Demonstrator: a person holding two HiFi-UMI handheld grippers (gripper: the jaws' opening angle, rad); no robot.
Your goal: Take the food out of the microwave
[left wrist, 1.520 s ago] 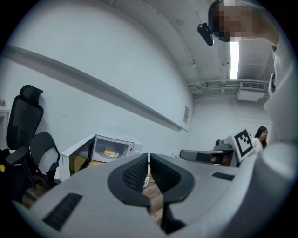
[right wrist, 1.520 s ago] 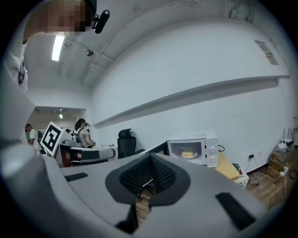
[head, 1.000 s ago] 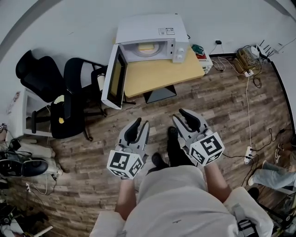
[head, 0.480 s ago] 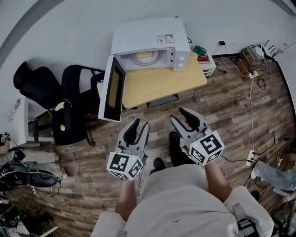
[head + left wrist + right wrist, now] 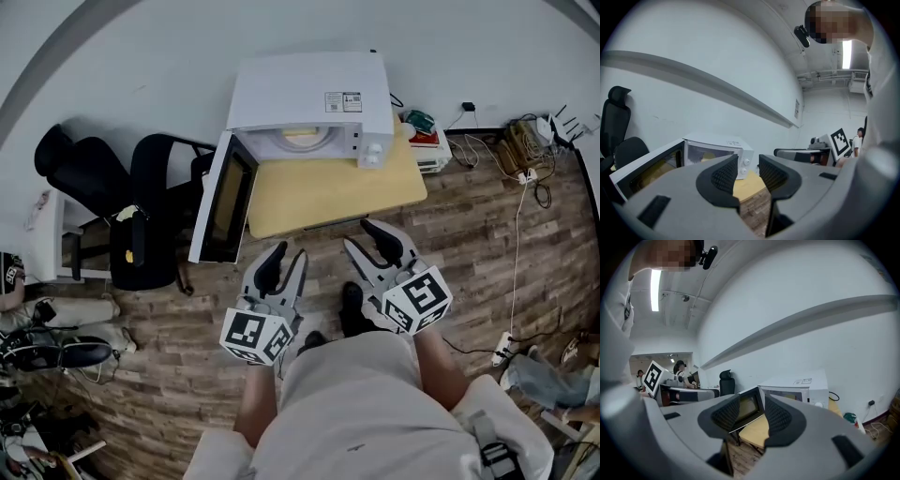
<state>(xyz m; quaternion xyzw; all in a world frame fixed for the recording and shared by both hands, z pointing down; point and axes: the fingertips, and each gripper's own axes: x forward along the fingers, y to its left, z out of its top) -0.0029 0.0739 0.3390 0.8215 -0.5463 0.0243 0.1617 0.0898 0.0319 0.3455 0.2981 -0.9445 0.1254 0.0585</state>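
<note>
A white microwave (image 5: 309,94) stands on a yellow wooden table (image 5: 337,187) against the wall. Its door (image 5: 223,199) hangs wide open to the left. A pale yellow food item (image 5: 302,138) lies inside, also visible as the food (image 5: 708,157) in the left gripper view. My left gripper (image 5: 286,256) and right gripper (image 5: 363,237) hover over the floor, short of the table's front edge, pointing at the microwave (image 5: 797,387). The jaws of both have just been opening. Both stand open with nothing between them.
Two black office chairs (image 5: 122,187) crowd the space left of the open door. A white cabinet (image 5: 42,234) stands further left. Cables and a power strip (image 5: 520,155) lie on the wooden floor at right. Small red and green items (image 5: 424,129) sit beside the table.
The microwave and table have come nearer in the head view as the person and both grippers moved toward them. Both grippers stay out in front of the body, empty.
</note>
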